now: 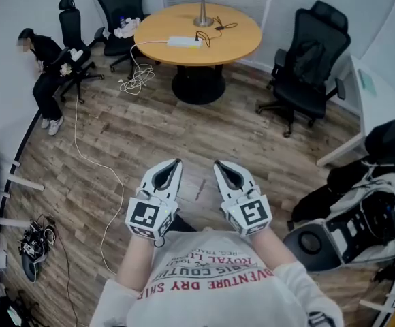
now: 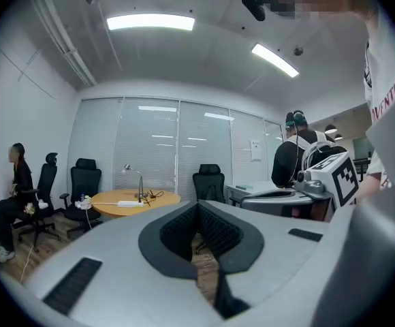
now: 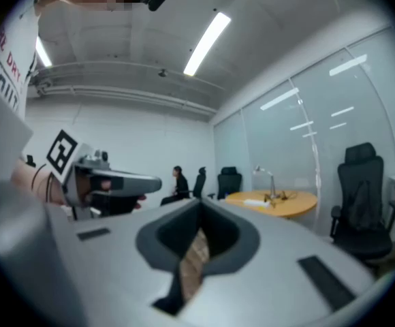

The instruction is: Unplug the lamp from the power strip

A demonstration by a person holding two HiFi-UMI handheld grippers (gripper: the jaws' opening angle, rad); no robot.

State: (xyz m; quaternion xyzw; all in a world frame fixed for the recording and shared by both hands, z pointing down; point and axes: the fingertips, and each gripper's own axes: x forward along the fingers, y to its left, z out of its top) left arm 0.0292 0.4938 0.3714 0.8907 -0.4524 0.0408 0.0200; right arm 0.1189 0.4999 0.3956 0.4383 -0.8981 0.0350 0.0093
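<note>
Left gripper and right gripper have jaws together, empty, above the floor; well apart, the lamp stands near the round table's far edge, the power strip nearer its left edge.

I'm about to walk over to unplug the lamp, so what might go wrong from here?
The white cable coiled and trailing across the floor beside the table might snag a foot. The black cord loops loosely by the power strip; tugging it may drag the strip or tip the lamp.
</note>
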